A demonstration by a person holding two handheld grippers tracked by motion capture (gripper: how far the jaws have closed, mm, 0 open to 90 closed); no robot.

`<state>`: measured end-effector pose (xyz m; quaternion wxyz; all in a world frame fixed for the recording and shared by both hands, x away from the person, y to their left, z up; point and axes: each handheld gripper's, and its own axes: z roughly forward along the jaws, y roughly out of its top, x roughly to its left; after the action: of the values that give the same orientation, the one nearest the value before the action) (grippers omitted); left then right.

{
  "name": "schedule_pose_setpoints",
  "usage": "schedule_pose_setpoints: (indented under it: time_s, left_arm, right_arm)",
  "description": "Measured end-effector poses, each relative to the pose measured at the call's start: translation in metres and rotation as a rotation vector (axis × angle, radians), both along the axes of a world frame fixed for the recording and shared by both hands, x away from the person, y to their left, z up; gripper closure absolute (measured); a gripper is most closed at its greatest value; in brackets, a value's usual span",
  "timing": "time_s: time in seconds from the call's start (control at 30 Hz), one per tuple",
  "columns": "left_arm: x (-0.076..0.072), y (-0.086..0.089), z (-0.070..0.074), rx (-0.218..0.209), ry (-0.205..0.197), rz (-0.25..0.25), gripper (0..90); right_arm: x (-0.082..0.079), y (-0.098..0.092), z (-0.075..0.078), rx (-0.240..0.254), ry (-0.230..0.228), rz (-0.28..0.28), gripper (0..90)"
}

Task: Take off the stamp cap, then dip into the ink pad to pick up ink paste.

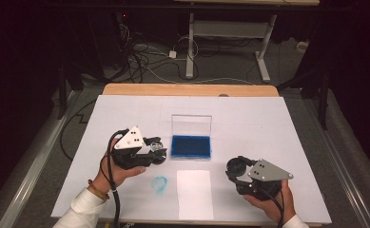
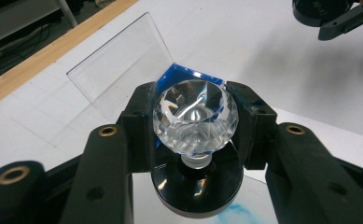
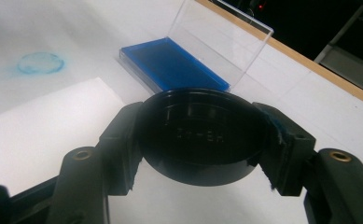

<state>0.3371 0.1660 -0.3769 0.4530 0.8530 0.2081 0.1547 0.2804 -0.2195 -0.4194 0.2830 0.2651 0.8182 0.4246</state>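
Crystal-knobbed stamp [image 2: 195, 119], there it is, clamped square between the black jaws of your left gripper [image 1: 155, 153]: in the left gripper view the pads press on both sides of the faceted clear knob, and the round black base [image 2: 197, 186] sits just below it, nearer the camera. In the high view you have it held left of centre over the white table cover [image 1: 268, 118], just beside the left edge of the blue ink pad [image 1: 190, 147].

Over to your right gripper [image 1: 235, 167]: its jaws are closed on a round black cap [image 3: 198, 135], pads tight against its rim on either side, some raised lettering on its face too faint to read. In the high view that cap sits well to the right of the ink pad, nearer your edge of the table.

The ink pad lies open mid-table, its clear lid [image 1: 191, 124] standing upright along the far edge. Nearer you, a white sheet of paper [image 1: 194, 194] lies flat in front of the pad, and just left of it a smudgy blue ring mark [image 1: 160, 184] shows on the cover. The two grippers are well apart, one on each side of the paper.
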Motion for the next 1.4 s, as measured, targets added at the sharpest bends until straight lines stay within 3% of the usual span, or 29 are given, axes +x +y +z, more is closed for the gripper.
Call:
schedule_pose_setpoints:
  time_s: [0.5, 0.77, 1.4]
  left_arm:
    - [0.009, 0.001, 0.000, -0.013, 0.003, 0.003, 54.5]
    - [0.013, -0.007, 0.002, -0.015, -0.008, 0.001, 54.5]
    - [0.039, -0.058, 0.014, -0.007, -0.033, -0.074, 54.5]
  right_arm:
    - [-0.009, -0.018, -0.003, -0.001, 0.009, -0.034, 38.2]
    - [-0.007, -0.023, -0.002, 0.012, 0.010, -0.049, 38.2]
    - [-0.002, -0.021, -0.007, 0.010, 0.034, -0.048, 38.1]
